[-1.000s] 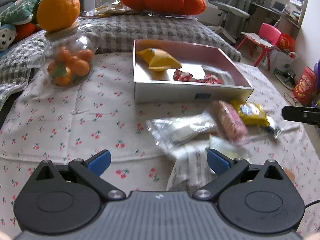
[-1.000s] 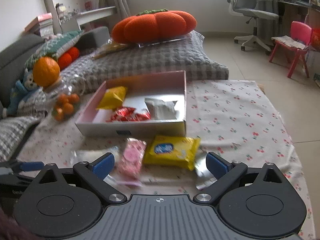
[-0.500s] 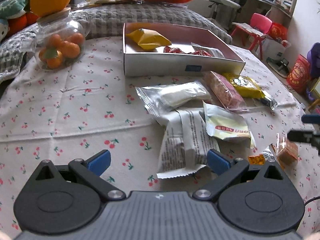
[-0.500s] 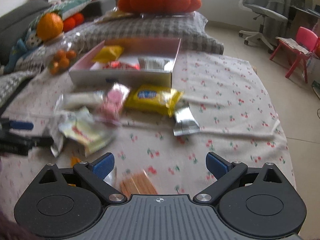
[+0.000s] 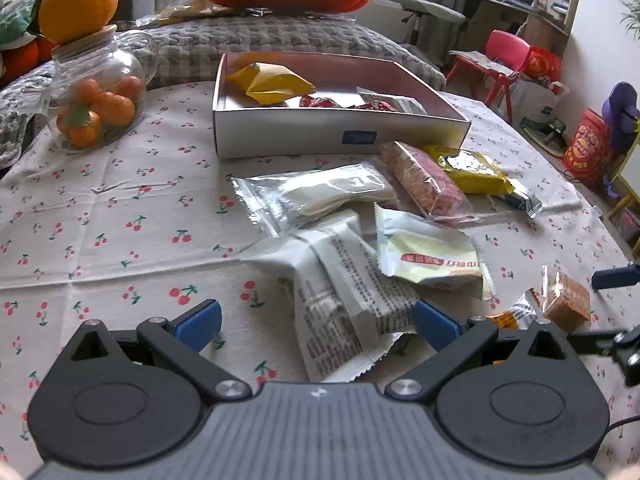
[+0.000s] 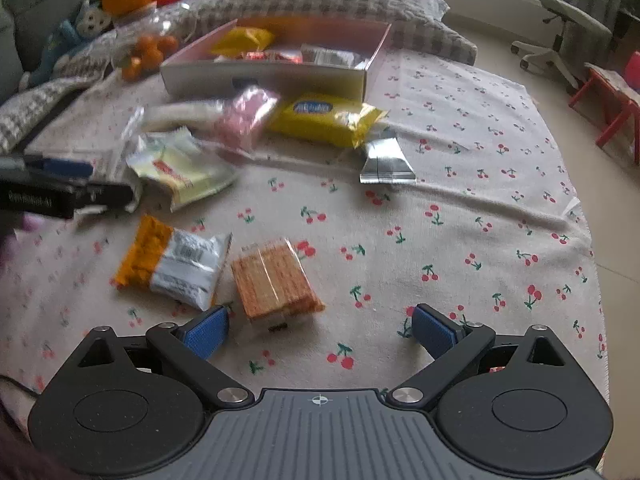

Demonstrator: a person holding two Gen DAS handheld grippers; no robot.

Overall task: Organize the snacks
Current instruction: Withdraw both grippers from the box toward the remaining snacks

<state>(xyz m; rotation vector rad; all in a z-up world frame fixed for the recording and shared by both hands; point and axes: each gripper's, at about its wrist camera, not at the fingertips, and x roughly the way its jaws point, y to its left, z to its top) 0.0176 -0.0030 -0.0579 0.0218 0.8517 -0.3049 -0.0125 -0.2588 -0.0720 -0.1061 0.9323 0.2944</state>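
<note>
Snacks lie scattered on a cherry-print tablecloth (image 5: 120, 216) in front of an open box (image 5: 336, 136) already holding a few packets. The left gripper (image 5: 318, 322) is spread wide and empty, low over a white text-printed packet (image 5: 344, 296). The right gripper (image 6: 320, 330) is also wide open and empty, just behind a clear-wrapped orange wafer block (image 6: 274, 282), its left fingertip beside it.
</note>
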